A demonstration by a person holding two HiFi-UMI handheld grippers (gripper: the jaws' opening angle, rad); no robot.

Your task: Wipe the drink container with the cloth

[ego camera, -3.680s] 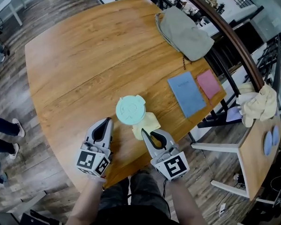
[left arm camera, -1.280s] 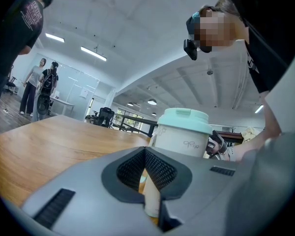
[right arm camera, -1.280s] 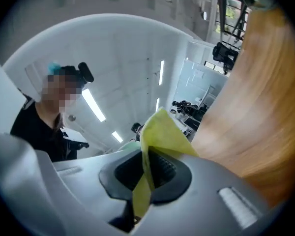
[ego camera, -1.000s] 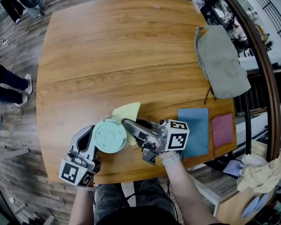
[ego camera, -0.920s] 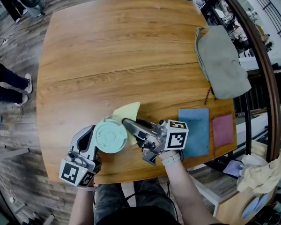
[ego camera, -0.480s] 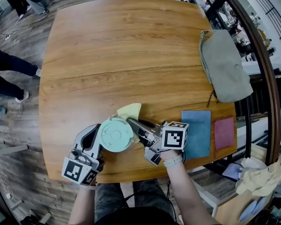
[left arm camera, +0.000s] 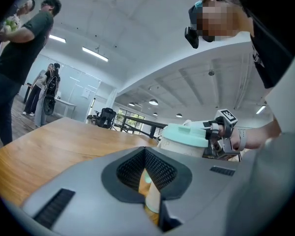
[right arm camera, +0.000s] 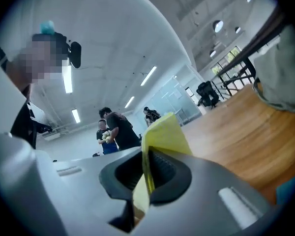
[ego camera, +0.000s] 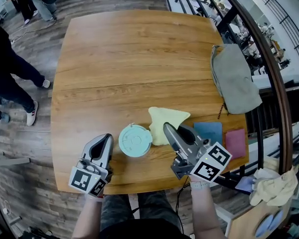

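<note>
A pale drink cup with a mint-green lid (ego camera: 135, 140) stands upright on the wooden table (ego camera: 119, 68), near the front edge. My left gripper (ego camera: 107, 137) lies just left of the cup, apart from it, jaws together with nothing between them. In the left gripper view the cup (left arm camera: 187, 140) rises just beyond the fingertips (left arm camera: 137, 154). My right gripper (ego camera: 167, 129) is to the cup's right, shut on a yellow cloth (ego camera: 167, 120) that spreads over the table beyond its tips. In the right gripper view the cloth (right arm camera: 160, 132) sticks up from between the pads.
A grey bag (ego camera: 234, 81) lies at the table's right edge. A blue cloth (ego camera: 209, 131) and a pink cloth (ego camera: 235, 142) lie right of my right gripper. People stand off the table's left side (ego camera: 10, 78). A dark railing (ego camera: 270, 83) curves past the right.
Half a second ago the cup sat at my left gripper's tips with the cloth pressed against it. Now it stands apart from that gripper, and my right gripper has drawn the cloth away to the right.
</note>
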